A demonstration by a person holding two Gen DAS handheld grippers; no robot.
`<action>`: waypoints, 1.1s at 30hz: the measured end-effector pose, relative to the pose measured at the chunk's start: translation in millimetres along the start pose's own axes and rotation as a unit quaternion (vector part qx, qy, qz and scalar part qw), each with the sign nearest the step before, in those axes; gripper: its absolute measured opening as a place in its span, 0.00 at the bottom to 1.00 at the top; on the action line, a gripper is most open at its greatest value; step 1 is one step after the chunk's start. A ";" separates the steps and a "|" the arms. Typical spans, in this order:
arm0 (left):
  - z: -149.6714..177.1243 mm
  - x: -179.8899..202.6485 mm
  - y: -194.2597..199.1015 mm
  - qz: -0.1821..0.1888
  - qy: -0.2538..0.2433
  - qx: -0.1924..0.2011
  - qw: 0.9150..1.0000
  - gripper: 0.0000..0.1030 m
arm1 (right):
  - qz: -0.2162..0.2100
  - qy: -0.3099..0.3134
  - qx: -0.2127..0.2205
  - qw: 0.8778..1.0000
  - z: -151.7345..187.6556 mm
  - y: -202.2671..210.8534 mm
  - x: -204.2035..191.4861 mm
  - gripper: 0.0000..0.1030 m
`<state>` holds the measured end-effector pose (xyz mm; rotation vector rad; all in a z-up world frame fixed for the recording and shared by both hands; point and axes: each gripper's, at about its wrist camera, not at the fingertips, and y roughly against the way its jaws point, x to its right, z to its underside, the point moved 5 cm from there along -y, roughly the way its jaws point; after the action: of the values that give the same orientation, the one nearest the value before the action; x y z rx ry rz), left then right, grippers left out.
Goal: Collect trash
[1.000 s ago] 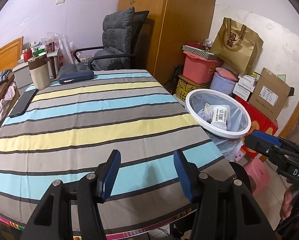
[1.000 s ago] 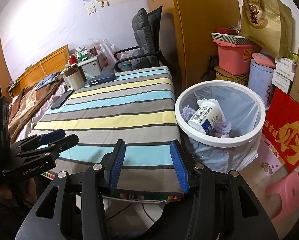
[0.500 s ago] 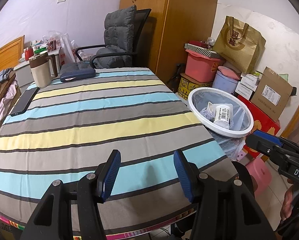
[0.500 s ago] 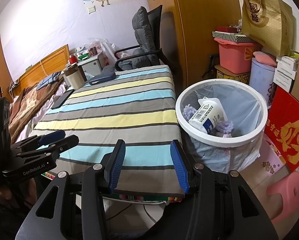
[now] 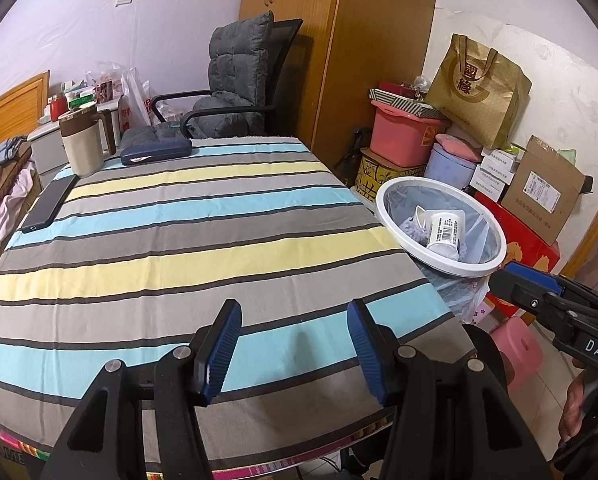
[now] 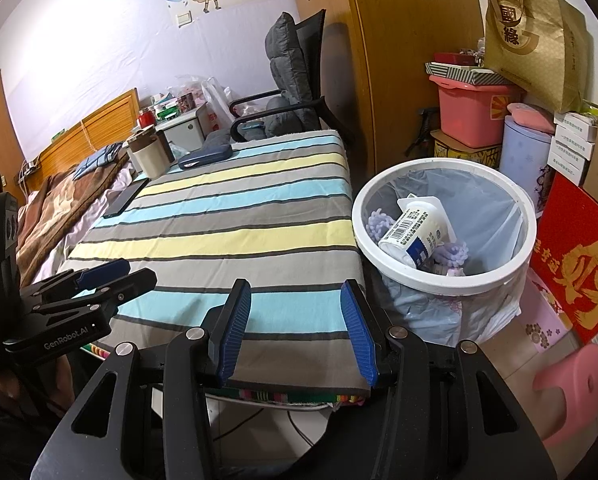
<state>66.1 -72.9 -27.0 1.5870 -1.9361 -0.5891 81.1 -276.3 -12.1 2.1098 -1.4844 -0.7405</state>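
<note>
While both tools hover over the near edge of the striped table (image 5: 203, 216), the left gripper (image 5: 295, 344) and right gripper (image 6: 295, 326) each have jaws spread wide with nothing between the blue pads. Just off the table's right side stands the white trash bin (image 6: 447, 280), lined with a clear bag, and inside it a white yogurt cup (image 6: 417, 232) lies on its side against pale purple fuzzy scraps (image 6: 453, 250). At the table's far end sit a beige mug (image 5: 83, 148), a dark blue case (image 5: 155, 152) and a black phone (image 5: 51, 204), well apart from both grippers.
</note>
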 end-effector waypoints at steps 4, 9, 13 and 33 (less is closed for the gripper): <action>0.4 -0.2 0.6 -0.002 0.003 0.000 1.000 0.53 | 0.000 0.000 0.000 1.000 0.0 0.0 -0.1 0.48; 0.8 0.3 0.3 -0.001 0.003 -0.001 1.000 0.53 | 0.000 0.000 0.000 1.000 0.0 0.0 -0.2 0.48; 1.5 -0.2 -0.1 -0.004 0.005 -0.004 1.000 0.53 | 0.000 0.000 0.000 1.000 0.0 -0.1 -0.1 0.48; 2.3 1.5 -0.2 -0.030 -0.001 -0.006 1.000 0.53 | -0.001 -0.001 -0.003 1.000 1.4 -1.8 -1.3 0.48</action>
<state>64.4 -74.4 -28.7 1.6430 -1.8889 -0.6251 81.1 -274.6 -14.1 2.1067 -1.4789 -0.7466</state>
